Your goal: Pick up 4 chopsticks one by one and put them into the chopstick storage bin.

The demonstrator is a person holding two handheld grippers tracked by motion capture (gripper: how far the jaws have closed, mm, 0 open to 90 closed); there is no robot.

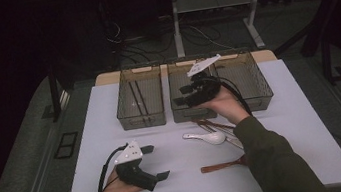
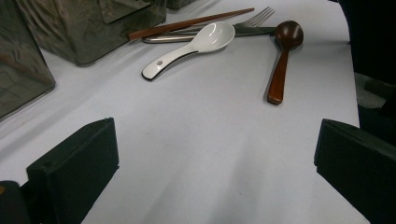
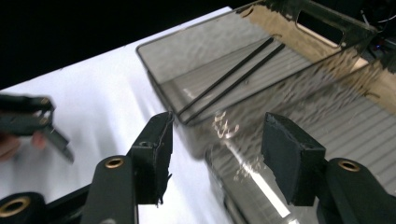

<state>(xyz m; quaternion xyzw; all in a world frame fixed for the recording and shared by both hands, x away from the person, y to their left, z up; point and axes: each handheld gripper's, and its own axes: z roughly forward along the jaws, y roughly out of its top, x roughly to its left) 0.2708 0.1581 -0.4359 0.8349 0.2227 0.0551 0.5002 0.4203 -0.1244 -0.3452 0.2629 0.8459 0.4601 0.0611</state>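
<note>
My right gripper (image 1: 181, 96) hovers over the front of the middle bin (image 1: 185, 116), with its jaws pointing left. In the right gripper view its jaws (image 3: 217, 140) stand open with nothing between them. My left gripper (image 1: 156, 162) rests at the table's front left, open and empty, with bare white table between its jaws (image 2: 215, 154). A white ceramic spoon (image 1: 204, 137) (image 2: 191, 46), a wooden spoon (image 1: 224, 165) (image 2: 282, 56), brown chopsticks (image 2: 187, 23) and a metal fork (image 2: 254, 21) lie loose to the right of centre.
Three smoky clear bins stand in a row at the back of the white table (image 1: 88, 138). The left bin (image 1: 142, 121) holds two black chopsticks (image 3: 229, 79). The right bin (image 1: 260, 99) stands beside my right forearm. Dark floor surrounds the table.
</note>
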